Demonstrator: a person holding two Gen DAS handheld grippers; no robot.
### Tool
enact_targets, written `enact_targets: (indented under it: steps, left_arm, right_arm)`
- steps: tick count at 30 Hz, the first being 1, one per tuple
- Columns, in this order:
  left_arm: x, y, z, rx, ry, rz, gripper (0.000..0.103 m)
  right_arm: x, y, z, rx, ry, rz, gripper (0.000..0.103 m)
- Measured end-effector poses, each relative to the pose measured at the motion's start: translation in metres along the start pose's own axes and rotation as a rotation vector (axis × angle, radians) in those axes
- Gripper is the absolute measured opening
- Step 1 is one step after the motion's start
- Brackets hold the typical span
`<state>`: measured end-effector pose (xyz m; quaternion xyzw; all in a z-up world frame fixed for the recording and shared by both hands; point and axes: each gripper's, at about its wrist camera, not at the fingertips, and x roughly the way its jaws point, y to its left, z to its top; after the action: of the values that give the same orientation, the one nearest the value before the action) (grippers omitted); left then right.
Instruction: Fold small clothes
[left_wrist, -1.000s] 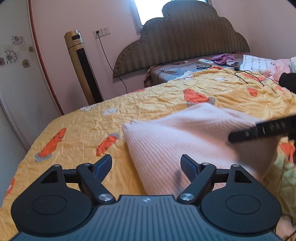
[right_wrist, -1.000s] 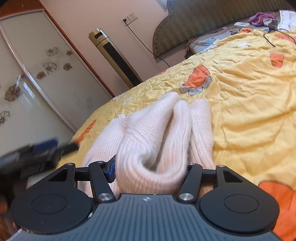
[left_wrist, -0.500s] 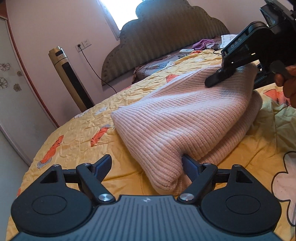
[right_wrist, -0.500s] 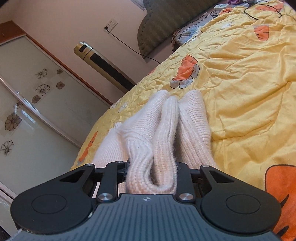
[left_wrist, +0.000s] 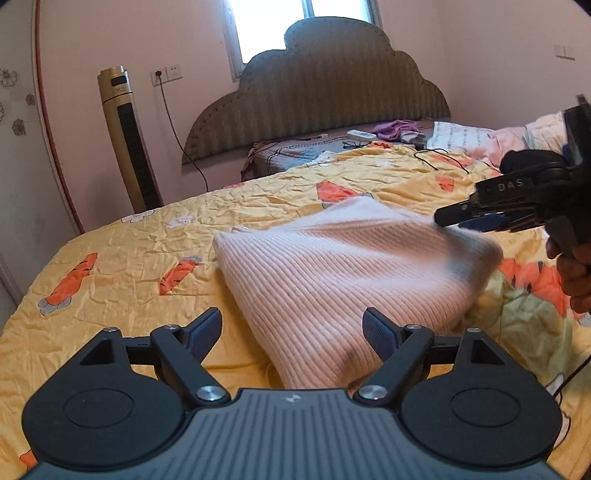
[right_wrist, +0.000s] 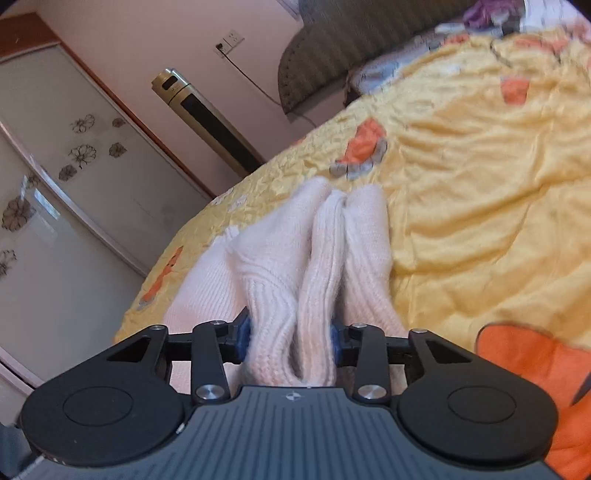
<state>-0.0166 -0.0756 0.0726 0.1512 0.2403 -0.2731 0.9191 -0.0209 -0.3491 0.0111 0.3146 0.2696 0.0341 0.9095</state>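
A folded pink knit sweater (left_wrist: 332, 266) lies on the yellow bedspread (left_wrist: 122, 280). My left gripper (left_wrist: 291, 328) is open over the sweater's near corner, which sits between the fingers without either pad pressing on it. My right gripper (right_wrist: 288, 330) has the sweater's bunched folds (right_wrist: 317, 258) filling the space between its blue pads, and its jaws are opening. In the left wrist view the right gripper (left_wrist: 461, 216) meets the sweater's far right edge, which is blurred. A person's hand (left_wrist: 576, 273) holds that gripper.
A gold tower fan (left_wrist: 127, 136) stands left of the padded headboard (left_wrist: 317, 92). A black cable (left_wrist: 439, 158), a remote and purple clothes (left_wrist: 395, 127) lie near the head of the bed. Flowered wardrobe doors (right_wrist: 55, 184) line the left side.
The right gripper had raised the sweater's right edge; it now hangs lower. Its jaws squeezed the folds, then widened again. The left gripper's view swung back to the right.
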Motion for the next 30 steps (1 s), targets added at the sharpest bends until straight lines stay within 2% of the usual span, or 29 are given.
enact_targets:
  steps: [2,4,6,8,9,11,12,13,16,19,21,26,30]
  left_arm:
    - [0.009,0.003,0.009,-0.043,0.005,0.026,0.084]
    - [0.025,0.001,0.019,-0.083,0.035,0.071,0.084]
    - [0.039,0.000,0.023,-0.105,0.057,0.099,0.084]
    - [0.052,-0.002,0.023,-0.108,0.088,0.116,0.084]
    - [0.056,-0.004,0.023,-0.107,0.101,0.120,0.084]
    - [0.061,-0.006,0.020,-0.108,0.115,0.123,0.084]
    - [0.062,-0.005,0.020,-0.110,0.118,0.121,0.084]
    - [0.062,-0.005,0.020,-0.112,0.118,0.122,0.084]
    - [0.064,0.000,0.021,-0.134,0.129,0.112,0.084]
    - [0.067,0.007,0.023,-0.168,0.140,0.102,0.084]
    - [0.069,0.011,0.024,-0.188,0.145,0.101,0.084]
    - [0.078,0.027,0.026,-0.250,0.163,0.065,0.084]
    - [0.088,0.046,0.024,-0.339,0.179,-0.027,0.084]
  right_arm:
    - [-0.015,0.017,0.009,-0.114,-0.094,-0.098,0.055]
    - [-0.021,0.032,0.021,-0.218,-0.147,-0.140,0.055]
    - [-0.015,0.040,0.032,-0.270,-0.124,-0.103,0.054]
    - [0.002,0.043,0.040,-0.290,-0.054,-0.046,0.055]
    - [0.012,0.043,0.040,-0.303,-0.021,-0.041,0.052]
    - [0.035,0.042,0.038,-0.363,0.044,-0.116,0.052]
    - [0.047,0.041,0.034,-0.402,0.058,-0.182,0.050]
    - [0.054,0.038,0.030,-0.419,0.064,-0.209,0.050]
    - [0.045,0.040,0.028,-0.404,0.038,-0.193,0.051]
    - [0.036,0.048,0.028,-0.449,-0.006,-0.236,0.069]
    - [0.034,0.048,0.030,-0.474,0.000,-0.246,0.084]
    - [0.039,0.039,0.033,-0.476,0.059,-0.250,0.089]
    - [0.043,0.025,0.040,-0.386,0.105,-0.186,0.089]
